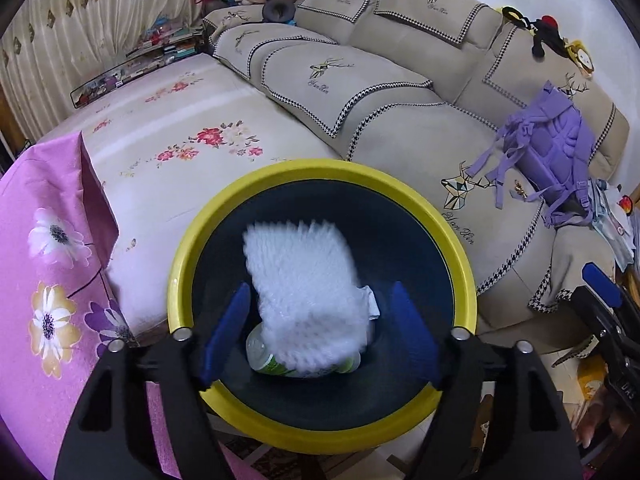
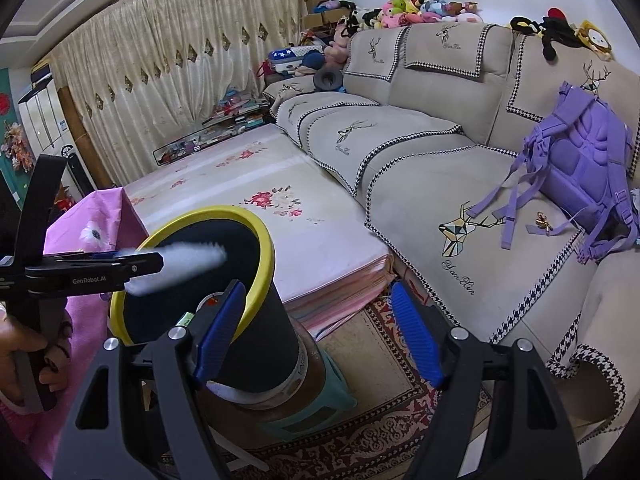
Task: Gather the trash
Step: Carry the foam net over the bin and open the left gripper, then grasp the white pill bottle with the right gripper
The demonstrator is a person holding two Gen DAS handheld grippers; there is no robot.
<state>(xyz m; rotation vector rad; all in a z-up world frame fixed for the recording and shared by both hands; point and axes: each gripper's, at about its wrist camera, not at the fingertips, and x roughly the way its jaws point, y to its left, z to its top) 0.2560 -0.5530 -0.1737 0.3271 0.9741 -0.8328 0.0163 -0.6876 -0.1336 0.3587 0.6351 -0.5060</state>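
Left gripper over the yellow-rimmed trash bin, fingers wide apart, gripping nothing; blurred white foam sheet sits between them above the bin mouth, plastic bottle at the bin bottom. Right gripper spread wide, empty, just beside the bin, which stands on a teal stool by the sofa.

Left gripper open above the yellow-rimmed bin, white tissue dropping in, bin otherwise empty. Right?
Not empty. The left wrist view shows a plastic bottle already lying at the bottom of the yellow-rimmed bin, under the blurred white tissue. The left gripper is open above it.
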